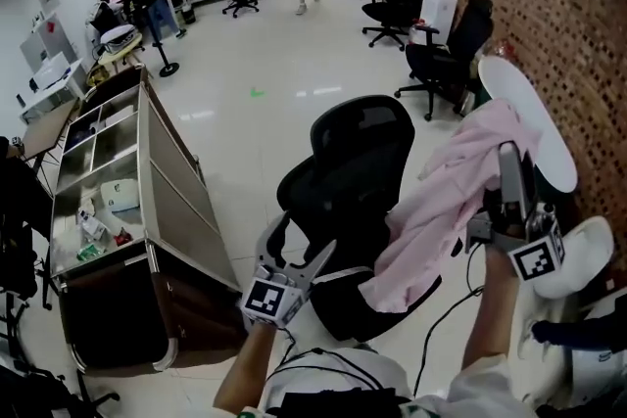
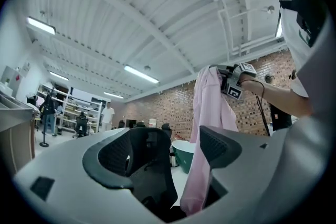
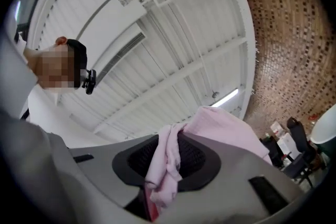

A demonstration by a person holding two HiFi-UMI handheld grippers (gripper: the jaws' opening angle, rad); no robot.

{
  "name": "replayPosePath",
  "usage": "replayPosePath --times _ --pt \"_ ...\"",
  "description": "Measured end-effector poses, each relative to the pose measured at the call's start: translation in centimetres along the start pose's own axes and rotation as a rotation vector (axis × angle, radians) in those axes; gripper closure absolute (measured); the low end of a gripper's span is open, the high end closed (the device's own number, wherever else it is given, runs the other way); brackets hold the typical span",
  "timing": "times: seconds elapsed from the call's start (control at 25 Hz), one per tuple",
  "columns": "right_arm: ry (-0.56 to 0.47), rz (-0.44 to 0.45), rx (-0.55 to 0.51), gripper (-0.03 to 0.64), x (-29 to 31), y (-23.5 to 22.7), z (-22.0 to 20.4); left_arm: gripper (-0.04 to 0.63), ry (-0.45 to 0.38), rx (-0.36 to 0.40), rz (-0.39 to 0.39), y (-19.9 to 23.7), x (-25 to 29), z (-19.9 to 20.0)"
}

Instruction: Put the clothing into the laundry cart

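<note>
Spread wide with nothing between them, the jaws of the left gripper (image 1: pixel 299 245) point level at the back of a black office chair (image 1: pixel 353 181), so that hand is empty. Off to its left stands a metal cart (image 1: pixel 176 201) with open top compartments, a few small odds and ends in the nearer ones; I take it for the laundry cart, and it is well apart from the clothing. Right of the chair hangs the pink garment (image 1: pixel 441 201), bunched at the top and draping down toward the seat, though I cannot tell whether its lowest fold touches it. At the far right, the right gripper (image 1: pixel 507 162) is held high and tilted upward, its jaws pressed together on a pinch of the pink cloth. To my eye the pickup is done and the carry is the step in hand. The next move calls for swinging the garment leftward across the chair, high enough that the trailing hem clears the backrest and armrest, then letting go over the cart.
</note>
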State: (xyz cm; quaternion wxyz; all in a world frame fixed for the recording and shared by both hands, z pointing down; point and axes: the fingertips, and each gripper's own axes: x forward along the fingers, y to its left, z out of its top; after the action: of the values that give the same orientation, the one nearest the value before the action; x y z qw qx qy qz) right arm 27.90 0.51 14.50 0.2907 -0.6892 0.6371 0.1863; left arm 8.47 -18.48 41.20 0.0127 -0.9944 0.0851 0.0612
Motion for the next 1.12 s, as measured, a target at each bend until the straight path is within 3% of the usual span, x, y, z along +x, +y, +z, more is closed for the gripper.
replayPosePath --times 0.16,0.36,0.56,0.84,1.12 --pt "-0.068 0.142 -0.059 0.506 4.4 4.0 4.4 0.198 -0.025 0.013 0.044 1.1 -1.6 1.9" --pt "-0.074 0.282 -0.032 0.506 9.1 8.1 4.6 0.198 -0.047 0.024 0.142 3.5 -5.1 4.2" --pt "-0.080 0.452 0.078 0.508 14.0 13.6 2.9 0.198 -0.043 0.041 0.271 5.8 -10.0 6.7" --pt "-0.076 0.720 0.273 0.510 20.0 24.6 -0.4 0.198 -0.071 0.067 0.475 7.4 -18.8 11.1" --pt "-0.090 0.921 0.481 0.511 23.7 36.0 -4.0 0.198 -0.076 0.103 0.681 7.6 -28.8 14.4"
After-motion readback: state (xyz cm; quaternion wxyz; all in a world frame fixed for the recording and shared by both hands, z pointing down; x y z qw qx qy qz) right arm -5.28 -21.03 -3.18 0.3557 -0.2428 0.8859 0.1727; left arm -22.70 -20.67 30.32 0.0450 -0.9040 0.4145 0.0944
